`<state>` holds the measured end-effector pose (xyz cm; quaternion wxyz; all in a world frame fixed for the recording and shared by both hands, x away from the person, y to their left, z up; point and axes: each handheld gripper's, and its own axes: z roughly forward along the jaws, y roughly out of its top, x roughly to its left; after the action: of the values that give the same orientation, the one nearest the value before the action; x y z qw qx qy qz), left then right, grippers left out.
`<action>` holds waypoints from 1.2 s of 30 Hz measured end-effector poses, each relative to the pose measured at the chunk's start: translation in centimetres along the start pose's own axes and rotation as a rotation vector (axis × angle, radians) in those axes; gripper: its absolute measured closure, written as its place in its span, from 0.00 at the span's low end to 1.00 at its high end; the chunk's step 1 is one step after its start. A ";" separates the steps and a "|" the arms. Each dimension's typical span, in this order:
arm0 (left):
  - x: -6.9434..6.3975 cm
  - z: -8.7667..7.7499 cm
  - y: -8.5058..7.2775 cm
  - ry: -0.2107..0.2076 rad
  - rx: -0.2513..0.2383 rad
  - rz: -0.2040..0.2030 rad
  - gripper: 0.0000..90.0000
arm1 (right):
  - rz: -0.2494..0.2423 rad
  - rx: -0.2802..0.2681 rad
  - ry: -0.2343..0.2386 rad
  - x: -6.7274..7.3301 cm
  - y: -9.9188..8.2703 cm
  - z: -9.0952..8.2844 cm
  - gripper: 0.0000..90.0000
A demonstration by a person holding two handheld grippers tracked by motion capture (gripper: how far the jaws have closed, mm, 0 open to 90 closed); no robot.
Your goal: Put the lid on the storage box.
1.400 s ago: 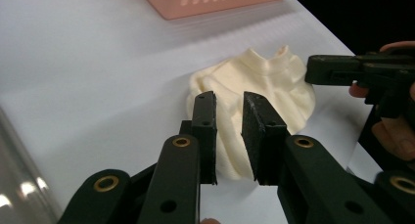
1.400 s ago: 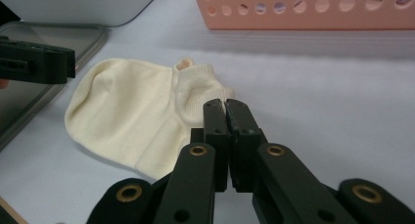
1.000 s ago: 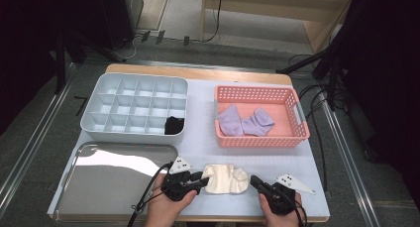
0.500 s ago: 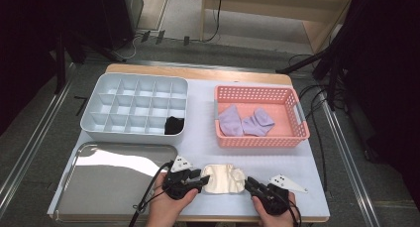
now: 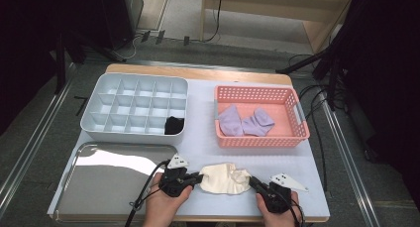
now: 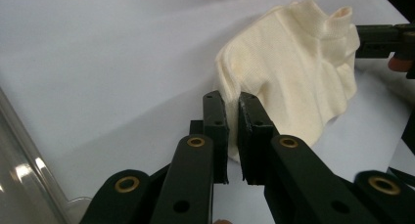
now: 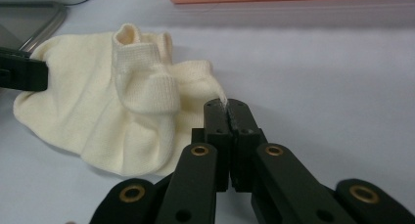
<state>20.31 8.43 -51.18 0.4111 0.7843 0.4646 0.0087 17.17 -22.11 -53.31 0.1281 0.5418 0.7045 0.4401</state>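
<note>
A pale lavender surface (image 5: 203, 138) sits over a grey floor with rails on either side, and I work at its near edge. The cream sock (image 5: 225, 178) lies bunched there, about midway along that edge, between my two grippers. My left gripper (image 6: 228, 104) has just been closing and now pinches the sock's left rim; in its own view the pads bite a thin fold of knit. My right gripper (image 7: 225, 105) is pressed together on a wisp of fabric at the opposite rim.

I judge the sock light, soft and limp: it will sag and stretch between two holds instead of keeping its shape, and the ribbed cuff looks the firmest place to grip. The right pinch seems thin and could slip off under tension.

For room, the steel tray (image 5: 74, 197) fills the near left corner, just beside my left gripper. The divided bin (image 5: 99, 95) with a dark item (image 5: 174, 125) in one near cell stands at the far left, and the pink basket (image 5: 257, 140) holding purple socks (image 5: 245, 123) at the far right. The middle strip is free for lifting.
</note>
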 end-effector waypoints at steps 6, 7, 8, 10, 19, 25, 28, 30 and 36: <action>-0.5 0.2 0.0 -0.024 -0.015 0.005 0.80 | 0.009 -0.027 0.038 -0.1 0.0 -0.2 0.93; -0.6 0.2 0.0 -0.026 -0.019 0.003 0.75 | 0.023 -0.053 0.053 -0.1 0.1 -0.4 0.91; -0.6 0.2 0.0 -0.024 -0.024 0.005 0.73 | 0.028 -0.075 0.054 0.0 0.2 -0.7 0.91; -0.6 0.1 0.1 -0.022 -0.034 0.002 0.69 | 0.009 -0.132 0.065 0.3 0.6 -1.3 0.89; -0.7 0.1 0.0 -0.009 -0.041 0.026 0.84 | -0.069 -0.116 0.088 2.2 0.5 -0.3 0.90; -0.3 0.0 0.0 -0.002 -0.019 0.026 0.93 | -0.061 -0.025 0.009 1.9 0.3 1.1 0.99; -0.3 0.0 0.0 -0.007 -0.034 0.018 0.90 | -0.064 -0.034 0.007 1.7 0.4 0.8 0.96; -0.4 -0.3 0.1 -0.009 -0.075 0.011 0.77 | -0.063 -0.056 0.019 1.7 0.4 0.5 0.90; -1.1 -1.1 0.7 -0.007 -0.167 0.035 0.65 | -0.015 -0.070 -0.002 0.8 0.8 0.5 0.66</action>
<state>19.74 8.17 -49.54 0.4764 0.7553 0.4471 0.0519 17.68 -21.16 -52.78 0.1508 0.5323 0.6926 0.4628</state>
